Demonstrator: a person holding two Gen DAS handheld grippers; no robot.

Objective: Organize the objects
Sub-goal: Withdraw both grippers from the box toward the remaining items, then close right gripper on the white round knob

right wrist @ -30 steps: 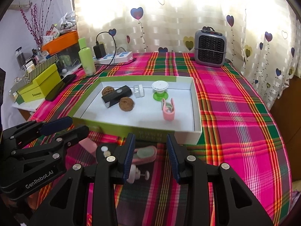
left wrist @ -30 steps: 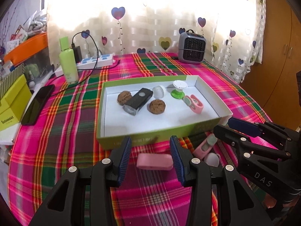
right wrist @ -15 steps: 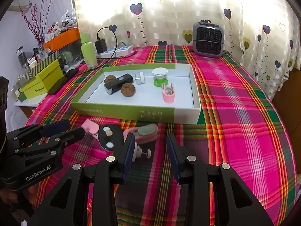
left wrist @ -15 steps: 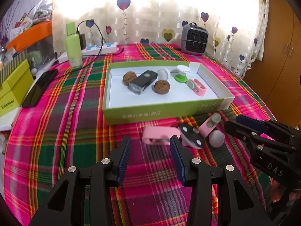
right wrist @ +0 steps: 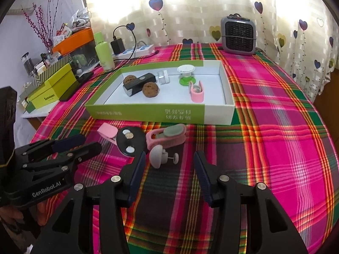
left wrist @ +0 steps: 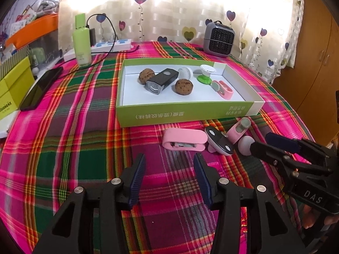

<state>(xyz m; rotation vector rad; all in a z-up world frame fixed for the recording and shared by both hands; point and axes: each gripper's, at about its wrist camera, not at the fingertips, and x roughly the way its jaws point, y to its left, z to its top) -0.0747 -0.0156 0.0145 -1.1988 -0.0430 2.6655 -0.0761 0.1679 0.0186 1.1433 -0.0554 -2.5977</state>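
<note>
Right tool (right wrist: 169,163) view only, small white pin (right wrist: 172,158) showing

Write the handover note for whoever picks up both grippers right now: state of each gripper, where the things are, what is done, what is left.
Left gripper: jaws have just been opening, nothing between them, short of the long pink clip.
Right gripper: jaws have just been opening, empty, just short of the grey knob.
Done: the green box holds two brown balls, a black device, a clear jar, a green-and-white stand and a pink clip.
Left: on the plaid cloth in front of the box lie the long pink clip, the black disc, a second pink clip and the grey knob. Judging by the rest, they probably go in too.
</note>
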